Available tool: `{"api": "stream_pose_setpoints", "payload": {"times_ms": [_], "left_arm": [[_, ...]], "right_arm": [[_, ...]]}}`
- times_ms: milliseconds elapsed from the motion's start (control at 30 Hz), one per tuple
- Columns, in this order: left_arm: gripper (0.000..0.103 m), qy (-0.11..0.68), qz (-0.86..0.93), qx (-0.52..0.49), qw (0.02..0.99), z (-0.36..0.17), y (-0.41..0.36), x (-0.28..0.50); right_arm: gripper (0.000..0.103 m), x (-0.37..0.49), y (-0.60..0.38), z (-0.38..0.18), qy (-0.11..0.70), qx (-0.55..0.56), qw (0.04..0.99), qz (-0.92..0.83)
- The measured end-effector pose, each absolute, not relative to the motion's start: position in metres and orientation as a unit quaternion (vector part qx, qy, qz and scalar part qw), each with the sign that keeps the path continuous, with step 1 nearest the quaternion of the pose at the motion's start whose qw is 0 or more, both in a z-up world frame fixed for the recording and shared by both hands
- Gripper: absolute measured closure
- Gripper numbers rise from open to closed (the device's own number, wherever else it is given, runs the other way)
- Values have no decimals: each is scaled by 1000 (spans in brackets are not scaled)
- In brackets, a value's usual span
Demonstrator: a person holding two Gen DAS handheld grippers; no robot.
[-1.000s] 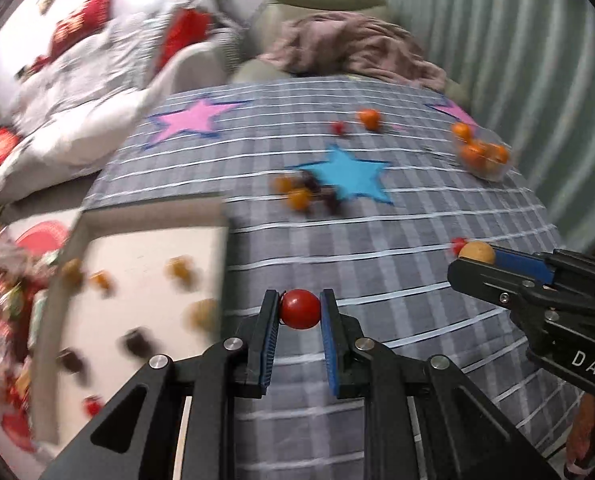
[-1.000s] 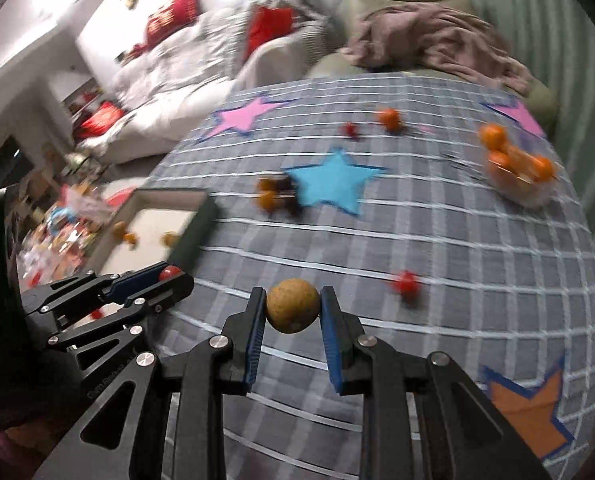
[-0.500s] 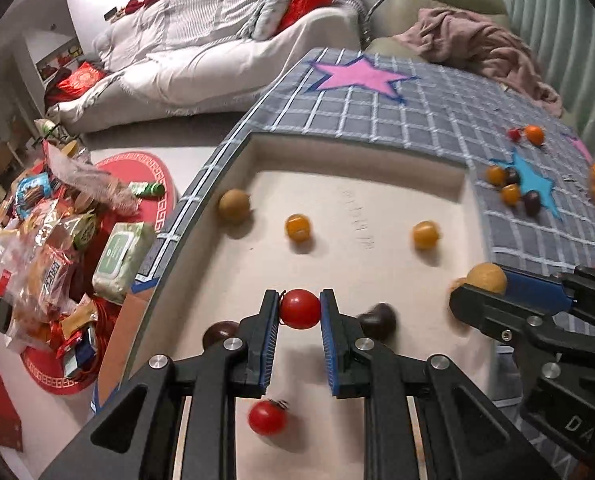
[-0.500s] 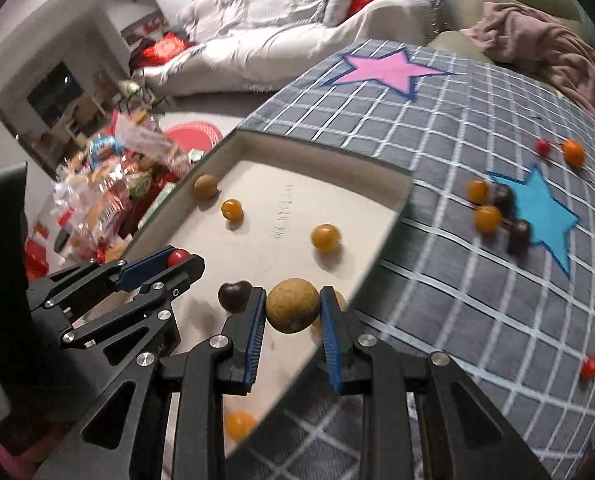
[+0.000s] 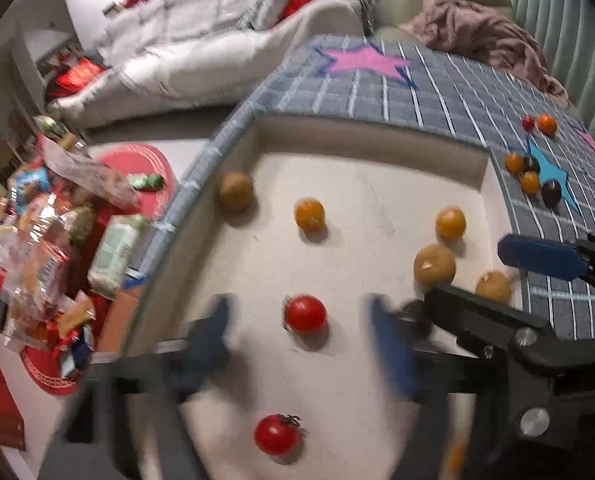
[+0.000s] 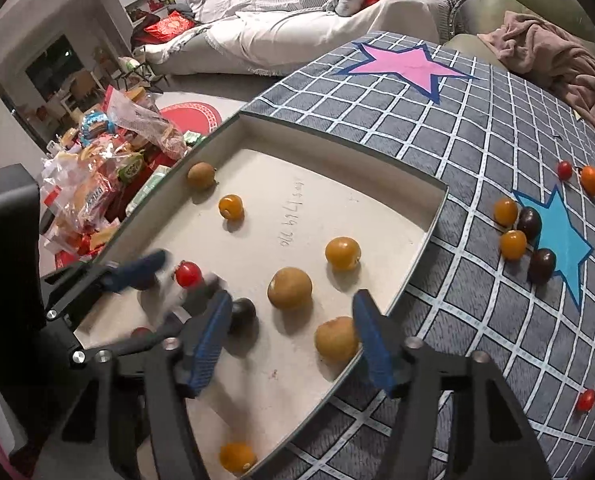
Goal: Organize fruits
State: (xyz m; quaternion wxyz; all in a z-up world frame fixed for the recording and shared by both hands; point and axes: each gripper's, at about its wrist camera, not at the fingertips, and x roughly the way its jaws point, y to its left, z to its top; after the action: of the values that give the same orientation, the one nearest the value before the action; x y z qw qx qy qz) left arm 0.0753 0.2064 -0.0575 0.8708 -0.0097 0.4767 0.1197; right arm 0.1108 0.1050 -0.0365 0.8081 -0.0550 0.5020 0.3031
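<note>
The red cherry tomato (image 5: 305, 314) lies on the pale floor of the shallow tray (image 5: 361, 140), between the blue pads of the left gripper (image 5: 303, 344) but touching neither – the jaws have just been opening and stand wide, their fingers smeared by motion blur. In the right wrist view the same tomato shows beside a blurred blue fingertip (image 6: 145, 268). A second red tomato (image 5: 277, 435) sits nearer the camera, its green stalk just visible. The brown round fruit (image 6: 289, 288) rests on the tray floor ahead of the right gripper (image 6: 293, 344), whose jaws have likewise just been spreading and grip nothing; another brown fruit (image 6: 336, 339) lies against the tray's near wall, touching or nearly touching the right pad – which, cannot be told. A dark fruit (image 6: 243, 314) is half hidden behind the left pad of that gripper, and an orange one (image 6: 237, 457) is partly cut off by the gripper body at the bottom. Further orange and dark fruits (image 6: 521, 236) lie on the grey checked cloth (image 6: 477, 128) by the blue star (image 6: 557, 240), well apart from the tray. Beyond the table, a heap of snack packets (image 6: 97, 176) is too cluttered to read
</note>
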Motion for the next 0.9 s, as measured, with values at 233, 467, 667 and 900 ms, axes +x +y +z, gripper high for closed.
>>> {"api": "stream_pose_setpoints", "payload": {"times_ms": [233, 467, 667, 900], "left_arm": [[20, 477, 122, -14, 870, -54, 206, 74], [0, 475, 115, -32, 872, -49, 211, 64], [0, 489, 110, -36, 865, -47, 213, 60], [0, 484, 118, -23, 867, -36, 209, 42]], "right_arm": [[22, 107, 105, -28, 499, -63, 813, 295], [0, 105, 101, -23, 510, -61, 813, 274], [0, 100, 100, -18, 514, -63, 813, 267], [0, 87, 103, -6, 515, -87, 812, 260]]}}
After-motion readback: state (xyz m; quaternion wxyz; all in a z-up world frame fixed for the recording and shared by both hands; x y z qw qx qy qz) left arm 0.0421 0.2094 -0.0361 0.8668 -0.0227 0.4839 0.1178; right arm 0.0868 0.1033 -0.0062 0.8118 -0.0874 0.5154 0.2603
